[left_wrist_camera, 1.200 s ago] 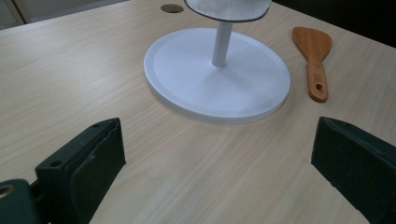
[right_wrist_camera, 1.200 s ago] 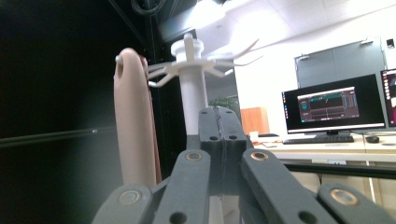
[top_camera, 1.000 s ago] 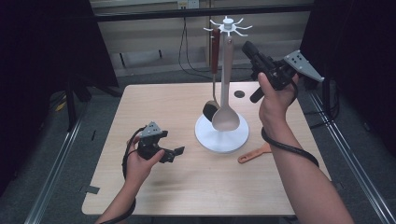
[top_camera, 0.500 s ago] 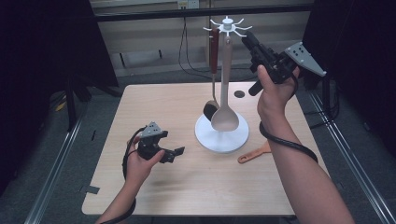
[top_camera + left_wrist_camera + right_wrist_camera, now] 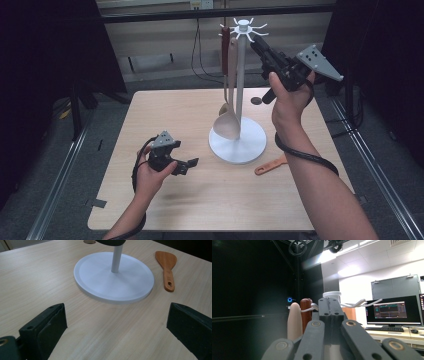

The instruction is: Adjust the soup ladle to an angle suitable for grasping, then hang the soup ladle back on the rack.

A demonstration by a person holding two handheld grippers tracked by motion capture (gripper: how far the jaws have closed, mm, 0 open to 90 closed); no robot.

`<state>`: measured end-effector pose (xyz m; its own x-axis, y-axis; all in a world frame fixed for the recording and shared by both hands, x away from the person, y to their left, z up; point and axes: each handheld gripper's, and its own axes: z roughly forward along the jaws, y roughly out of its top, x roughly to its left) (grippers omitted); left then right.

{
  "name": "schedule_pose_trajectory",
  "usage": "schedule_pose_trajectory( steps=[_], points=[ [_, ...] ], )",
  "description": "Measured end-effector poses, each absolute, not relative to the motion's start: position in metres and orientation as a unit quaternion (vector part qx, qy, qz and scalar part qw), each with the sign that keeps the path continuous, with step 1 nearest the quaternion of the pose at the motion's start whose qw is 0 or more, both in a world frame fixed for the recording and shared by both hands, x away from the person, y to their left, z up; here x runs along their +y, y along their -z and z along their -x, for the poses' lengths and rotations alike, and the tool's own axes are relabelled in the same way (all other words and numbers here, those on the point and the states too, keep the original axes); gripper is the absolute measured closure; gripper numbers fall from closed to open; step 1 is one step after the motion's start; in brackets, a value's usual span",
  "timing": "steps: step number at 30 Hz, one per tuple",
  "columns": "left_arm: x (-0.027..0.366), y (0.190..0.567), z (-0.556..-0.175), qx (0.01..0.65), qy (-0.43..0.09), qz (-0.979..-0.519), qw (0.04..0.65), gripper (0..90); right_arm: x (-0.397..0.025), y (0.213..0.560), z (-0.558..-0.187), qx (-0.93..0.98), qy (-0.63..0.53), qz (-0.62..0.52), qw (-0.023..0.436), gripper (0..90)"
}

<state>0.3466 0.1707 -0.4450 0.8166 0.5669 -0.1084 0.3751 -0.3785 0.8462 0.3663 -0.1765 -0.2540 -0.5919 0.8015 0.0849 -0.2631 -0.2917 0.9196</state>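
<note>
**me:** While my right hand-held gripper [image 5: 256,42] is up by the top of the utensil stand [image 5: 240,90], its jaws are pressed flat together. In the right gripper view there's no gap between them and nothing is pinched. The tip sits just beside the white hooks [image 5: 359,303] at the crown; I can't tell if it actually touches one.

**other:** and the left one?

**me:** My left hand-held gripper [image 5: 186,165] is low over the counter [image 5: 150,115], jaws spread wide, holding nothing. In the left gripper view the stand's round white base [image 5: 113,277] lies ahead of the jaws, well apart from them.

**other:** what's hanging on the stand?

**me:** A pale wooden spoon [image 5: 228,122] and a utensil with a dark reddish handle [image 5: 225,40], both on the side away from my right hand. An orange wooden spatula [image 5: 270,165] lies flat on the counter just beside the base, at my right.

**other:** any labels or text?

**me:** Nothing readable. There's a monitor [image 5: 394,313] lit up behind the stand, but the writing on it is too small to make out. The dark-handled utensil's lower end is mostly hidden behind the spoon and pole. There's also a small dark round spot [image 5: 256,100] on the counter beyond the base, and I can't make out what it is.
</note>
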Motion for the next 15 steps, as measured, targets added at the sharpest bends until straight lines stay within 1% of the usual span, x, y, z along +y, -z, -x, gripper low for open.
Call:
schedule_pose_trajectory(
  steps=[15],
  points=[
    [0.1679,0.4436,-0.3464,0.285,-0.099,-0.824,0.48,2.6,-0.1728,0.2525,-0.3665,0.482,-0.75,-0.28,0.356,90.0]
  ],
)
